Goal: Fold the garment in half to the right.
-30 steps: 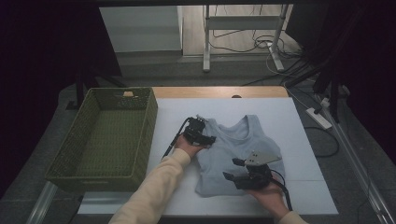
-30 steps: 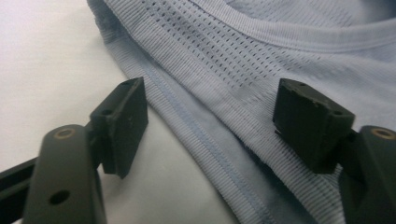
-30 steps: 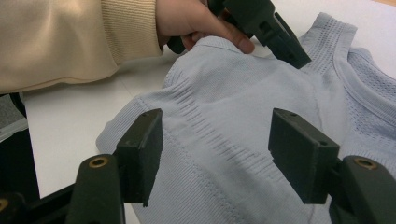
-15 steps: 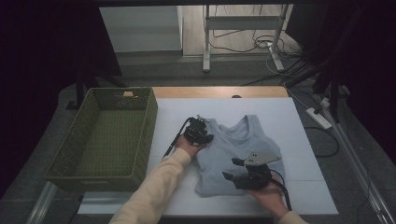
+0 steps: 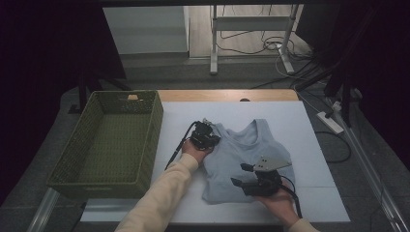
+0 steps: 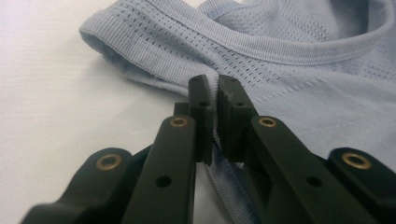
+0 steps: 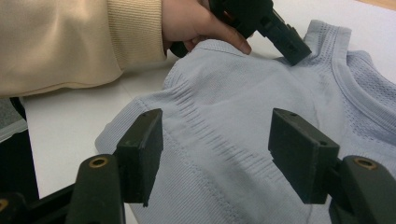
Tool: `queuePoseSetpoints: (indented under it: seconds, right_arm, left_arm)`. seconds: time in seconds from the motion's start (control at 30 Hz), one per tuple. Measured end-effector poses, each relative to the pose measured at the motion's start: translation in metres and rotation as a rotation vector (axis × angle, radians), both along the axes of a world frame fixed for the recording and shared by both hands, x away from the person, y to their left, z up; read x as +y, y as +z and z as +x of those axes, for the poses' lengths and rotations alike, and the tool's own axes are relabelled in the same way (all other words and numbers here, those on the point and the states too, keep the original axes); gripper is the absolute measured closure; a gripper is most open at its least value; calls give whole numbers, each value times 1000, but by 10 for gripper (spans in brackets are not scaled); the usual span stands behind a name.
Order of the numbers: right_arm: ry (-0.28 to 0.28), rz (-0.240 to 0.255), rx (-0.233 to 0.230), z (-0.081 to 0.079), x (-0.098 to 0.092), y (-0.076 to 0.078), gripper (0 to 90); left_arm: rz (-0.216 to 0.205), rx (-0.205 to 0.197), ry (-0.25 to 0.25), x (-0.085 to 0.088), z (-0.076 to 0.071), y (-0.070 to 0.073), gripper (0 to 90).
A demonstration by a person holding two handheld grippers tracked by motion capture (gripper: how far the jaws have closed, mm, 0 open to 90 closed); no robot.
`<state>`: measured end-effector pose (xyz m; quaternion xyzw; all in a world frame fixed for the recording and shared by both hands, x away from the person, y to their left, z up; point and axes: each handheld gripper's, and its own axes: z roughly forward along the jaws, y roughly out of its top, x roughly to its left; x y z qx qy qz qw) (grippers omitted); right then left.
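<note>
Left gripper (image 6: pixel 212 100) just closing, pinched on the pale blue top (image 5: pixel 246 154) at its armhole edge, centre frame on the table (image 5: pixel 300 121); right gripper (image 7: pixel 215 154) open over the hem. Risk: thin knit slipping out, or bunching

One light blue tank top (image 5: pixel 246 157) lies on one white counter (image 5: pixel 300 125). One green woven basket (image 5: pixel 109 140) stands beside it. Two hand-held grippers are in use: the left hand-held gripper (image 5: pixel 205 135) and the right hand-held gripper (image 5: pixel 239 175). One white power strip (image 5: pixel 330 122) lies on the floor.
</note>
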<state>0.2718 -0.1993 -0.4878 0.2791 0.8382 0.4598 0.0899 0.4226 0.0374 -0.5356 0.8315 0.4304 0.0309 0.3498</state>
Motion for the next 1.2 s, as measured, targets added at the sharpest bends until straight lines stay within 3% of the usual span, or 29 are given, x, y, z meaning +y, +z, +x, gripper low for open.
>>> queuePoseSetpoints:
  seconds: [0.33,0.6,1.2]
  right_arm:
    - [-3,3,-2,0,0,0,354]
    - [23,7,-3,-4,5,2,354]
    - [219,-67,8,-30,59,-10,355]
  left_arm:
    - [-51,-37,16,8,-1,12,845]
    - [-95,-44,27,17,-1,19,847]
    - [-103,-54,30,19,-1,24,847]
